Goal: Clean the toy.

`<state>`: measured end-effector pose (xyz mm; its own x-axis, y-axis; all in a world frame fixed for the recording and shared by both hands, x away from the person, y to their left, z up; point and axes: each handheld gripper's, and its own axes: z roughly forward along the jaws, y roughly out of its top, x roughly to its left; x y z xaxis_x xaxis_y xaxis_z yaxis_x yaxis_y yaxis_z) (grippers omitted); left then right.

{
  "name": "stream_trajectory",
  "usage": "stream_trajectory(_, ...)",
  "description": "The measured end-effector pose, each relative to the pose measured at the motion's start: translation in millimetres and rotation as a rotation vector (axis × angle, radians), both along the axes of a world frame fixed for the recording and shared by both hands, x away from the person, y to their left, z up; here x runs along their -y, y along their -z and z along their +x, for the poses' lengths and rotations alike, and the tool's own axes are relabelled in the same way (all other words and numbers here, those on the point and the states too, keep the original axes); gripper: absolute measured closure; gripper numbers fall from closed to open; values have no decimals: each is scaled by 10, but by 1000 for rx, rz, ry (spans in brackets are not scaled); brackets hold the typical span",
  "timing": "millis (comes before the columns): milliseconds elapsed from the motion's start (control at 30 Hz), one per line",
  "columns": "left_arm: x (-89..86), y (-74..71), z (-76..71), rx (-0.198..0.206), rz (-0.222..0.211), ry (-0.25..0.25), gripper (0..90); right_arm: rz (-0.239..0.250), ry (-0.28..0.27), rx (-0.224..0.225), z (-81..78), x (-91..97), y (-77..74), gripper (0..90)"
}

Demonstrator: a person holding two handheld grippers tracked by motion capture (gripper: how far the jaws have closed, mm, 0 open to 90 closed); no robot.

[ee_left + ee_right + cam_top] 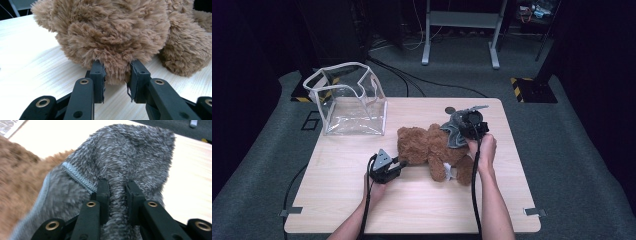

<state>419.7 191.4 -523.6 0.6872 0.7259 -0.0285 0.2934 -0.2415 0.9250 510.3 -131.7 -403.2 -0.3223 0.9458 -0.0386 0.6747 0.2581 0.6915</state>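
A brown teddy bear (427, 147) lies on its side on the wooden table (362, 200). My left gripper (401, 164) comes in low from the bear's left and is shut on a tuft of its plush. In the left gripper view, the pads of that gripper (116, 70) squeeze the fur of the bear (112, 30) between them. A grey fuzzy cloth (453, 135) with a stitched hem lies over the bear's right end. My right gripper (462, 131) pinches a fold of it. The right gripper view shows this gripper (117, 187) shut on the cloth (125, 152), with the bear (15, 165) blurred at the left.
A clear plastic bag (349, 100) with a white rim stands open at the table's back left. A small dark round object (450, 109) lies behind the bear. Beyond the table are grey carpet, cables and a metal frame (462, 30).
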Motion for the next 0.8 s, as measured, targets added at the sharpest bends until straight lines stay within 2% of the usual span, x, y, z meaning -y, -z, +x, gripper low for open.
stream_trajectory(167, -1, 0, 2, -1, 1, -3, 689, 29, 34, 20, -111, 194, 0, 760)
stream_trajectory(300, -1, 1, 3, 0, 3, -4, 689, 71, 7, 86, -287, 223, -127, 760)
stream_trajectory(333, 0, 1, 3, 0, 3, -4, 689, 74, -19, 112, -342, 187, -167, 761)
stream_trajectory(467, -2, 0, 4, -1, 4, -4, 689, 76, -96, 157, -473, -46, -274, 761)
stream_trajectory(567, -1, 0, 4, -1, 2, -4, 689, 62, -179, 178, -537, -344, -307, 761)
stream_trajectory(700, -1, 0, 4, 0, 3, -4, 689, 38, -248, 145, -553, -707, -212, 761)
stream_trajectory(733, -1, 0, 4, 0, 3, -5, 689, 19, -266, 136, -536, -763, -170, 760)
stream_trajectory(800, -2, 0, 4, 0, 3, -5, 689, 9, -262, 108, -497, -842, -78, 760)
